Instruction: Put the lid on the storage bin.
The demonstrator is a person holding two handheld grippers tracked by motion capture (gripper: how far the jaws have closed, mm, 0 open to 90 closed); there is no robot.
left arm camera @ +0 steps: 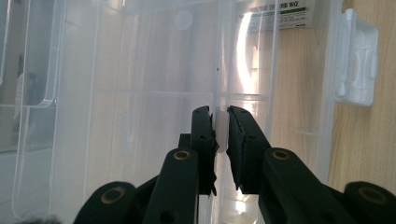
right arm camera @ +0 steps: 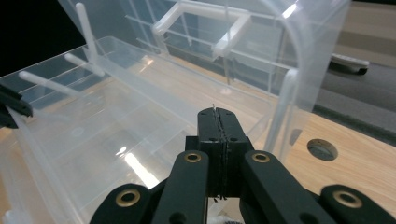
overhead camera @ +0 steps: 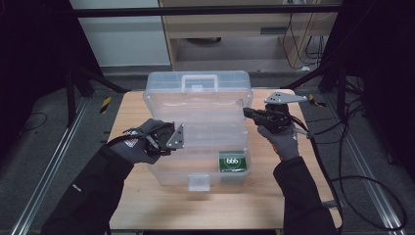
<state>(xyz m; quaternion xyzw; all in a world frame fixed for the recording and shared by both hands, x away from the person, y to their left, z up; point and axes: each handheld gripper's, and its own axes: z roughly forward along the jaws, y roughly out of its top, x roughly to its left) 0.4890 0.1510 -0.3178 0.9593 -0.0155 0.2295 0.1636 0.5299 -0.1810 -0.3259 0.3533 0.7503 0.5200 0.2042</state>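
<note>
Dim lab, wooden desk (overhead camera: 147,205): your left hand-held gripper (left arm camera: 222,133) pinches the organizer box (overhead camera: 198,127) divider, steadying it; right hand-held gripper (right arm camera: 218,122) closed, empty.

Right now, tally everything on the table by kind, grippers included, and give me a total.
Clear plastic organizer box, lid open: 1
Green packet in the box's front right compartment: 1
Grippers: 2, the left gripper shut on a clear divider wall, the right gripper shut on nothing
Total: 4
</note>
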